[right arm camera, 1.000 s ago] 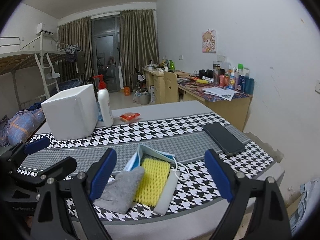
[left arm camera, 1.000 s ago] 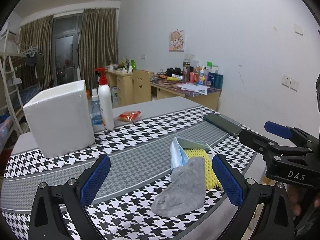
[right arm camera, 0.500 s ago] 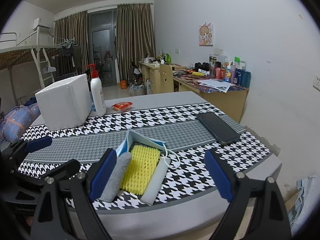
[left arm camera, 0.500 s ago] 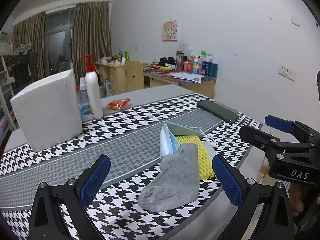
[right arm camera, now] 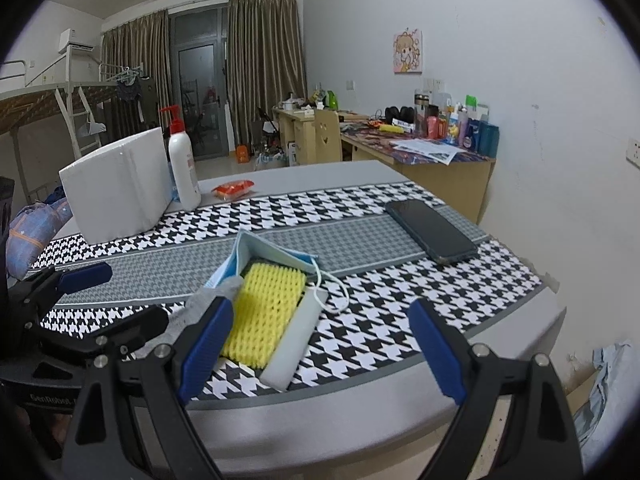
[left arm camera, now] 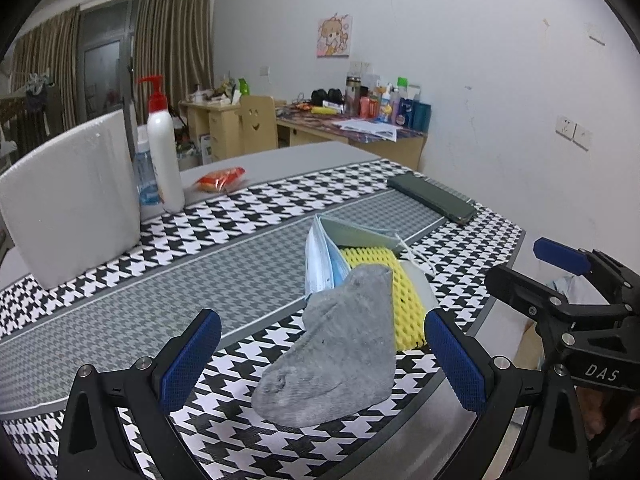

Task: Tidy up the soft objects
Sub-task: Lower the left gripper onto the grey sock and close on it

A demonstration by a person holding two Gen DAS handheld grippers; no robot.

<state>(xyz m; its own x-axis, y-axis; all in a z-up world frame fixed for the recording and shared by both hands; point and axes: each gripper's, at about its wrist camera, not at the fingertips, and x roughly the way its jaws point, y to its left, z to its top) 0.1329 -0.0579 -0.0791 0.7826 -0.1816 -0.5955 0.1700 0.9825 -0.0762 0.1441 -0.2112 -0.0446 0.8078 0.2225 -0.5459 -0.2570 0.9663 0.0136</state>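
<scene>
Grey sock (left arm camera: 336,344), lying flat at the table's near edge, long axis running near-left to far-right, toe overlapping the yellow foam net (right arm camera: 264,312): directly ahead of the left gripper (left arm camera: 320,360), jaws apart and empty; right gripper (right arm camera: 320,352) likewise apart, offset right.

1. Grey sock (left arm camera: 336,348), yellow mesh foam (right arm camera: 264,312), light blue mask (left arm camera: 320,260).
2. Bench runner (left arm camera: 256,216): black-and-white houndstooth with a grey band.
3. White bottle (left arm camera: 164,160), red pump.
4. Gripper pads (left arm camera: 192,360): blue.
</scene>
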